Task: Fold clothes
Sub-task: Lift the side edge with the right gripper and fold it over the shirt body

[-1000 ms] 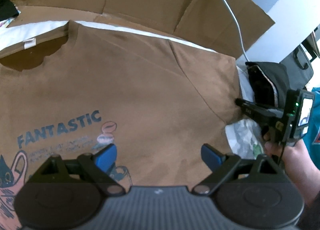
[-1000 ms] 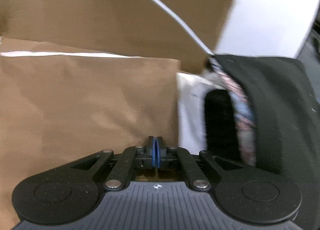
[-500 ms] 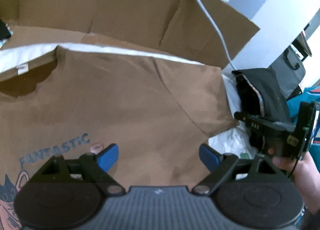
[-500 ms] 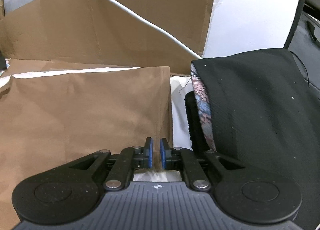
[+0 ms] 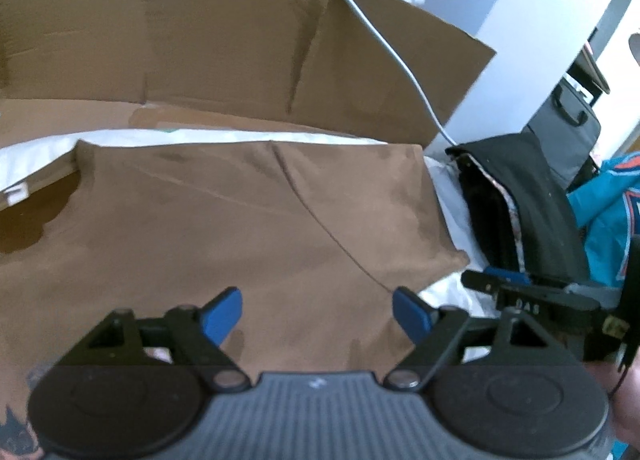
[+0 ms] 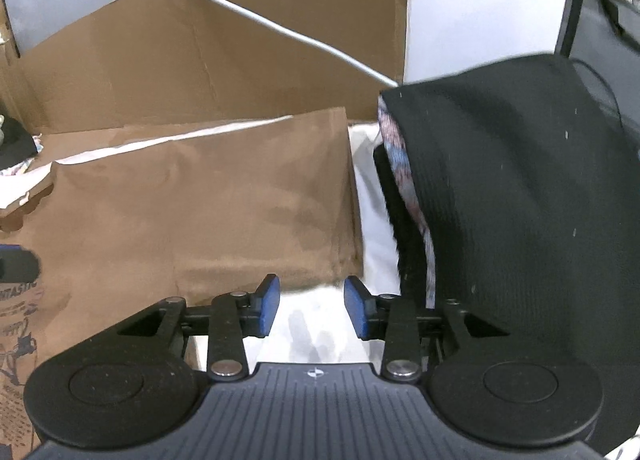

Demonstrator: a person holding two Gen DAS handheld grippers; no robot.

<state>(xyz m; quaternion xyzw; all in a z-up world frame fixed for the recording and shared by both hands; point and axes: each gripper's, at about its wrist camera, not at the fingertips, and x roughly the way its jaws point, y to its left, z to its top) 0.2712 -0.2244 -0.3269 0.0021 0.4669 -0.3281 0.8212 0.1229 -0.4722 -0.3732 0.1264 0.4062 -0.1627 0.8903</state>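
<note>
The right gripper has released the brown T-shirt, print cropped.

Open room over the flat shirt; blocked far by cardboard, right by dark pile.

T-shirt before cardboard, garment pile right

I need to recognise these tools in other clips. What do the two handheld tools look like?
Both match: the left tool and right tool each have a ribbed dark grey body between two round black housings, black linkage arms with silver pivot pins, and blue pads on the fingers. Seen side-on, the right one bears small white lettering.
</note>
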